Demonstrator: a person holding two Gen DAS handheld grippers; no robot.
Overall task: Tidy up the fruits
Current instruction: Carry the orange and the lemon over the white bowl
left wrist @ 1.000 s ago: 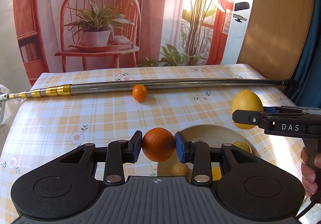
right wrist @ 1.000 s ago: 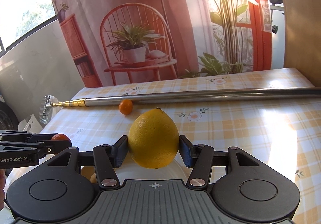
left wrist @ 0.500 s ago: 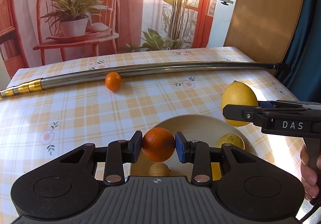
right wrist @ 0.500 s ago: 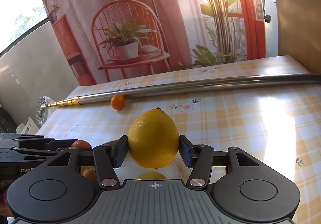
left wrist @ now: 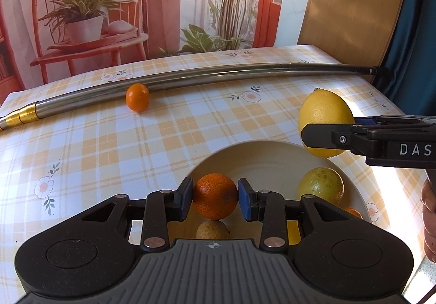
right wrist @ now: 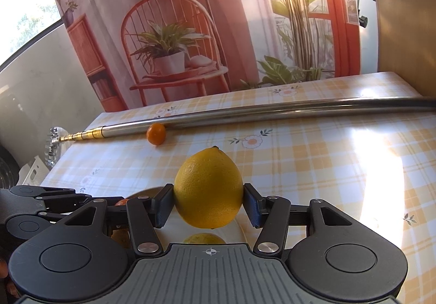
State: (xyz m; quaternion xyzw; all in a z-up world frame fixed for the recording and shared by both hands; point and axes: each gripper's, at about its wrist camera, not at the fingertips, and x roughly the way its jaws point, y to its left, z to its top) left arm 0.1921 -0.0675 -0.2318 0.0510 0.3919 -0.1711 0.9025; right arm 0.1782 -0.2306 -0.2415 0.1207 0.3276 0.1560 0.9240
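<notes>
My left gripper [left wrist: 215, 196] is shut on an orange [left wrist: 215, 195] and holds it over the cream plate [left wrist: 261, 159]. On that plate lie a yellow-green lemon [left wrist: 321, 186] and a small yellowish fruit [left wrist: 212, 230] under the orange. My right gripper [right wrist: 208, 204] is shut on a large yellow lemon [right wrist: 208, 189], held above the plate's right rim; the same lemon [left wrist: 324, 121] shows at the right of the left wrist view. A small tangerine [left wrist: 138, 97] rests on the cloth against the metal pole, far from both grippers.
A long telescopic metal pole [left wrist: 190, 79] with a gold end lies across the back of the checked tablecloth [left wrist: 109, 146]. A printed backdrop stands behind the table. A wooden panel [left wrist: 354, 4] stands at the back right. A person's hand [left wrist: 429, 211] shows at the right edge.
Both grippers have moved forward over the plate with their fruits still held. More of the plate and the fruit lying on it have come into view.
</notes>
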